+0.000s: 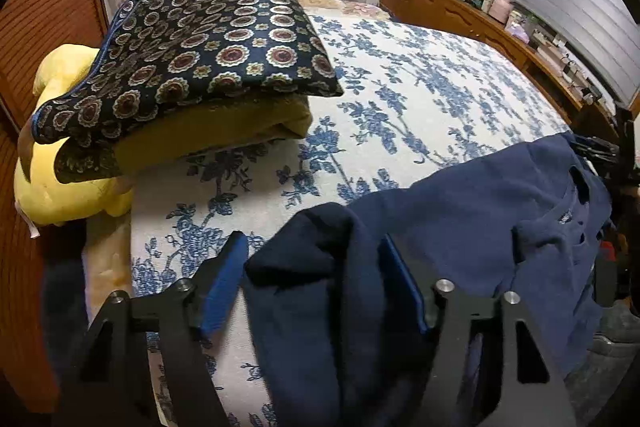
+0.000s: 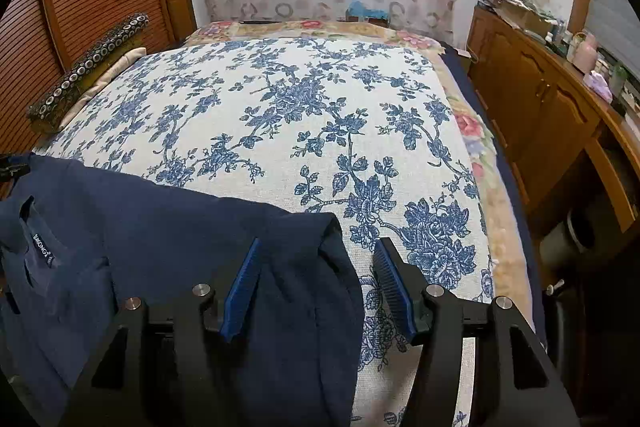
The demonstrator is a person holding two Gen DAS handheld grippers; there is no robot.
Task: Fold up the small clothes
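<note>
I have the navy shirt (image 2: 172,227) lying low in both frames on the floral bed (image 2: 280,99). Left tongs (image 1: 312,275) and right tongs (image 2: 316,283) stand released, each straddling a shirt corner. Next, I judge, clench both and fold.

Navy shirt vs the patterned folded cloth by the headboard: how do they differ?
The navy shirt is plain dark blue; the patterned cloth is dark with round medallion motifs. The shirt lies loose and rumpled at the near edge of the floral bedspread; the cloth is folded flat. The shirt rests directly on the bedspread; the cloth sits atop a mustard folded item. Both are dark fabrics on the bed.
</note>
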